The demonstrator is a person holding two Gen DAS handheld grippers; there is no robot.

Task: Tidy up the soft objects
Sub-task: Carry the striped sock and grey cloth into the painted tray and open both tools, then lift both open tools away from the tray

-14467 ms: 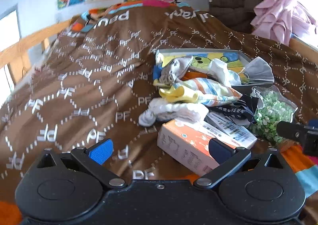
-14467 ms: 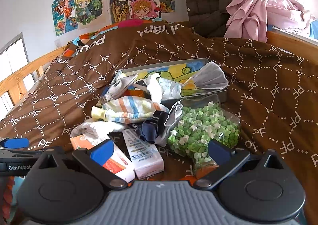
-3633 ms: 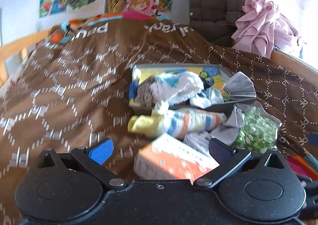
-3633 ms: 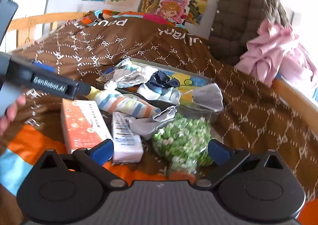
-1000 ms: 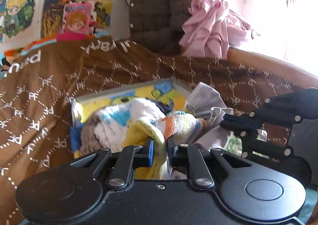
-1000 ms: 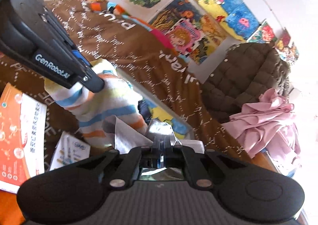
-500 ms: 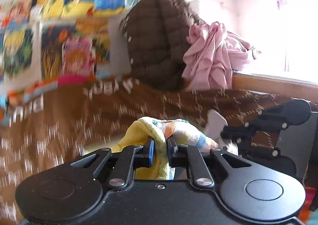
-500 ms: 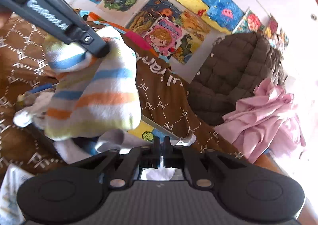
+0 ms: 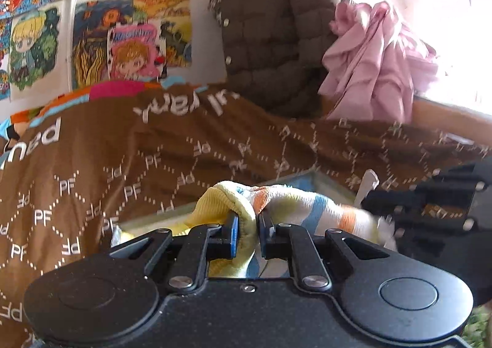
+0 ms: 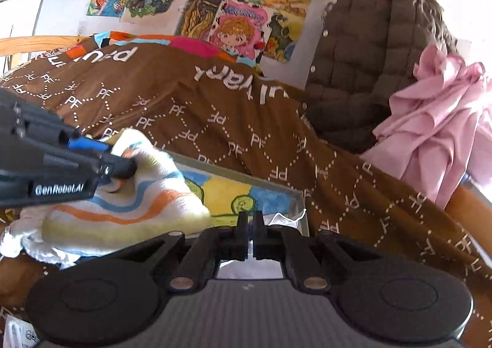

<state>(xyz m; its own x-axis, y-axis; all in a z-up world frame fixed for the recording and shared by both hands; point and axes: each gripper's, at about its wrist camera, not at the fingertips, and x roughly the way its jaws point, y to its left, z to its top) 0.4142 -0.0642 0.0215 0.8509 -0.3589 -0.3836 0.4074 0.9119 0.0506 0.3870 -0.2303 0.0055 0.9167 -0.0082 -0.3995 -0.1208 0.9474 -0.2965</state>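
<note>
Your left gripper (image 9: 246, 229) has its fingers clamped on the yellow cuff of the striped sock (image 9: 295, 203), which hangs in the air over the near left part of the tray (image 10: 270, 185) on the bed (image 10: 215, 120). To its right, your right gripper (image 10: 249, 234) has its fingers fully closed; a pale cloth (image 10: 286, 219) lies at their tips, but you cannot tell whether they grip it.

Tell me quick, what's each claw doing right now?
Left gripper: shut on the striped sock.
Right gripper: shut; whether it pinches anything cannot be told.
</note>
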